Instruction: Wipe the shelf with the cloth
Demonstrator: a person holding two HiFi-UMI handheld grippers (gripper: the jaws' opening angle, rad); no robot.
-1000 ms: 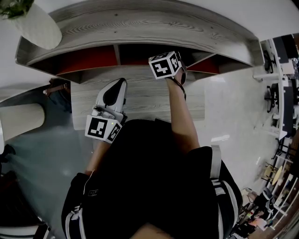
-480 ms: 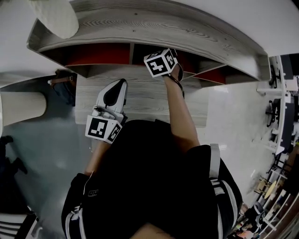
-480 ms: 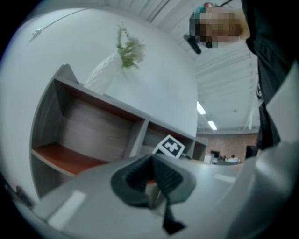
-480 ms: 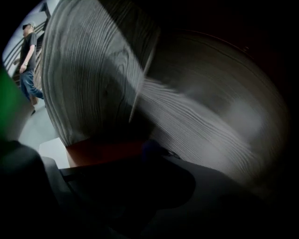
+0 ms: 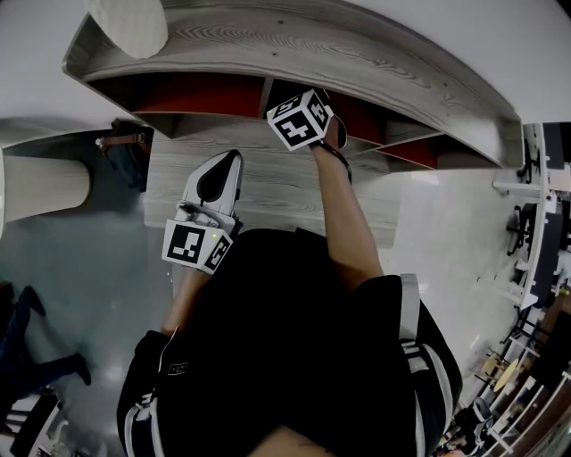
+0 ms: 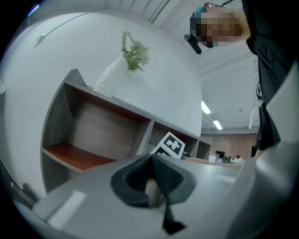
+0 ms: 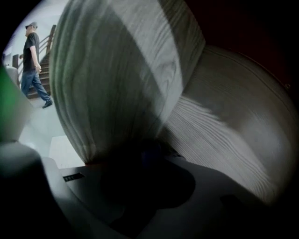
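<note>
The grey wood shelf (image 5: 294, 45) has red-floored compartments. My right gripper (image 5: 323, 125) reaches into the middle compartment, just right of a divider (image 5: 266, 89); its marker cube (image 5: 302, 119) hides the jaws from the head view. In the right gripper view a dark bluish lump, the cloth (image 7: 149, 154), sits gripped at the jaws against the wood-grain divider wall (image 7: 107, 79). My left gripper (image 5: 217, 178) is held low by the person's body, pointing at the shelf, shut with its black pads (image 6: 140, 179) together and nothing between them.
A white vase (image 5: 129, 22) with a plant (image 6: 134, 52) stands on the shelf top at the left. A lower wooden ledge (image 5: 268, 187) runs in front of the compartments. A person (image 7: 33, 60) walks near stairs to the left. A pale cylinder (image 5: 40, 189) stands at the left.
My right gripper has slid left along the middle compartment, closer to the divider. The head view has swung so the shelf sits further right. The left gripper has stayed put.
</note>
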